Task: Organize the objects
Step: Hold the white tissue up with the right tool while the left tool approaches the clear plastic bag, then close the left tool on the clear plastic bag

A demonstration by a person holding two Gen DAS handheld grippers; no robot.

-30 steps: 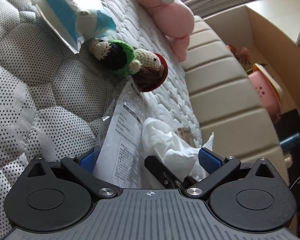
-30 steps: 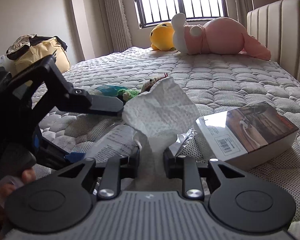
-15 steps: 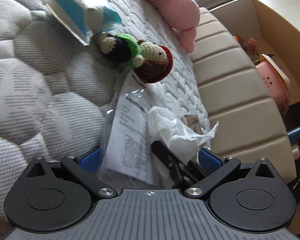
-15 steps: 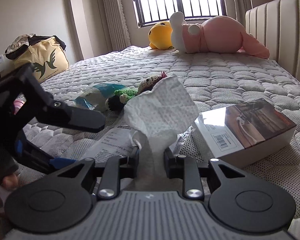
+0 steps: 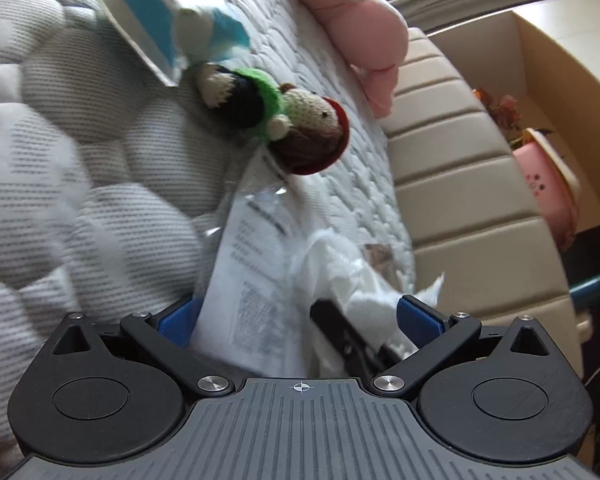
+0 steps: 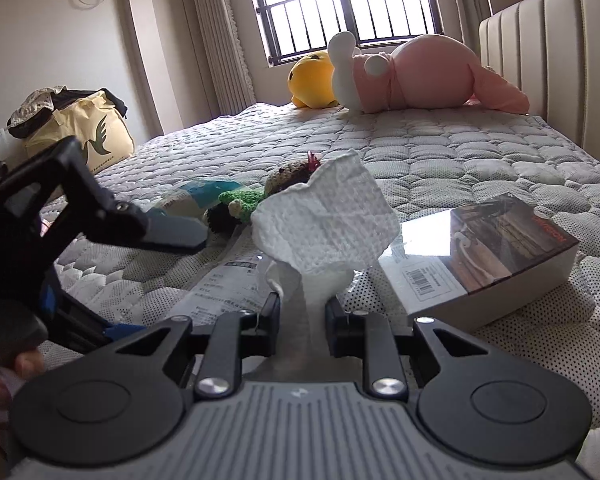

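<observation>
Though blurred, tissue [image 6: 324, 224] between right gripper's [image 6: 302, 312] closed-in jaws.

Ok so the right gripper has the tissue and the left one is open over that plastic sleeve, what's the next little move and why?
Probably close the left gripper on the plastic sleeve. Its blue fingers stand wide apart with the sleeve's near end lying between them, and the right gripper is already shut on the tissue, which is raised off the mattress, so the sleeve looks free to grasp.
</observation>
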